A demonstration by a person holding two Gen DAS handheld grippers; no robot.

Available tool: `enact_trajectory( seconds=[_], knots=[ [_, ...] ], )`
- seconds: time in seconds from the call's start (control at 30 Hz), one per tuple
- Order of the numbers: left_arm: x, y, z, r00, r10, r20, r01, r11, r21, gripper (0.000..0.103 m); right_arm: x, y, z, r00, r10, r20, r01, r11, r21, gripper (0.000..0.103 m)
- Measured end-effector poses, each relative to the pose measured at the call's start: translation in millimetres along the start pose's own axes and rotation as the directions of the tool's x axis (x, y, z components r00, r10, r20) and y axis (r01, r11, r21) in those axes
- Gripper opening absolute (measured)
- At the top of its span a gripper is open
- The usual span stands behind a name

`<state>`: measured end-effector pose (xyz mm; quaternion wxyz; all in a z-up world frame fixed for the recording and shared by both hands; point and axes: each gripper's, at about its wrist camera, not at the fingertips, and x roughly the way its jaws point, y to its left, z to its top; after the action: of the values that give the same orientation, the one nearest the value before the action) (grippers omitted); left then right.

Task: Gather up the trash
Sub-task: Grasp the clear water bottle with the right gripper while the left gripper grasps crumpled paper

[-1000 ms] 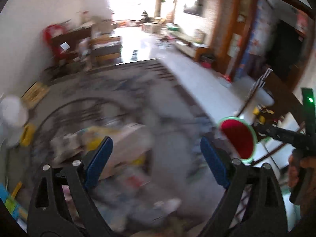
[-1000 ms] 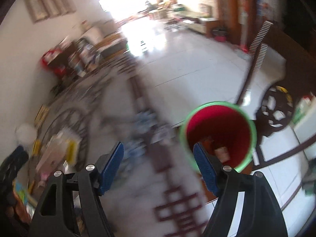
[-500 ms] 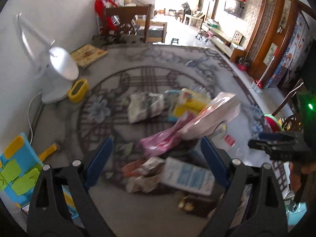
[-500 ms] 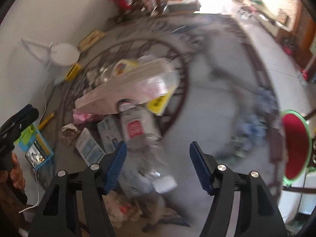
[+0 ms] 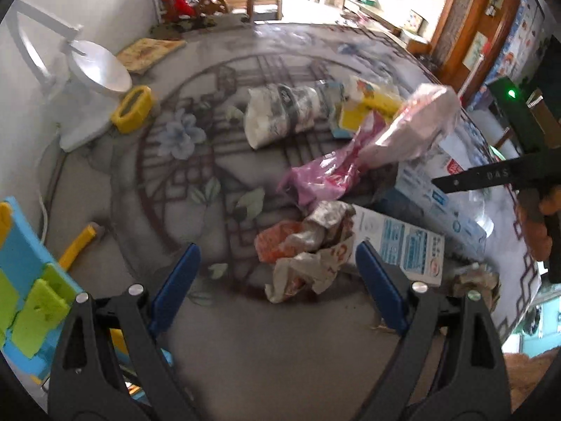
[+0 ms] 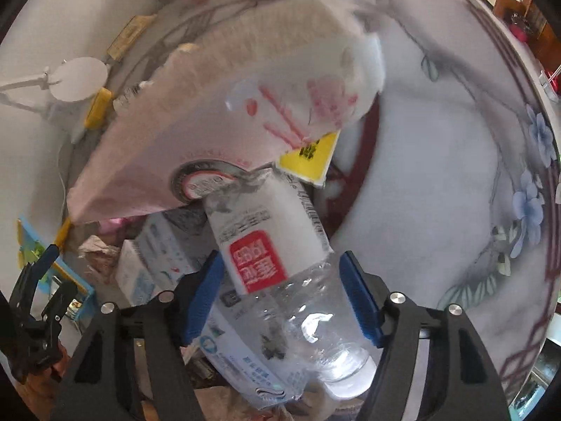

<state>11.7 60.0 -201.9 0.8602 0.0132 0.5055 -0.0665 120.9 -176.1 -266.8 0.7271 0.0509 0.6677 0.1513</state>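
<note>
Hovering over the bench (image 5: 245,351), holding the left tool (image 5: 275,258) released and wide just above one crumpled wrapper (image 5: 308,245). Straddling one clear bottle (image 6: 277,245) with the right tool (image 6: 280,266), having just been closing on it, blue pads sitting close beside its sides, not visibly pressing. Lying piled on the bench: two blue-and-white cartons (image 5: 399,245), one pink bag (image 5: 326,175), one pale sack (image 6: 228,105) leaning over the bottle's top.
</note>
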Motion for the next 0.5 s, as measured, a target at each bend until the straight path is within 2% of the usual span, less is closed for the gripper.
enact_trajectory(
  seconds=[0.17,0.33,0.5],
  knots=[
    [22,-2,2,0.999,-0.042,-0.035,0.042,0.999,-0.001,0.088,-5,8,-5,0.998,-0.045,0.034,0.046,0.999,-0.014,0.060],
    [44,5,7,0.995,-0.069,-0.078,0.064,0.996,-0.058,0.088,-29,12,-19,0.996,-0.020,0.088,0.018,1.000,0.020,0.059],
    [56,6,7,0.991,-0.107,-0.086,0.100,0.991,-0.085,0.085,-63,12,-37,0.989,0.030,0.146,-0.035,0.999,0.029,0.059]
  ],
)
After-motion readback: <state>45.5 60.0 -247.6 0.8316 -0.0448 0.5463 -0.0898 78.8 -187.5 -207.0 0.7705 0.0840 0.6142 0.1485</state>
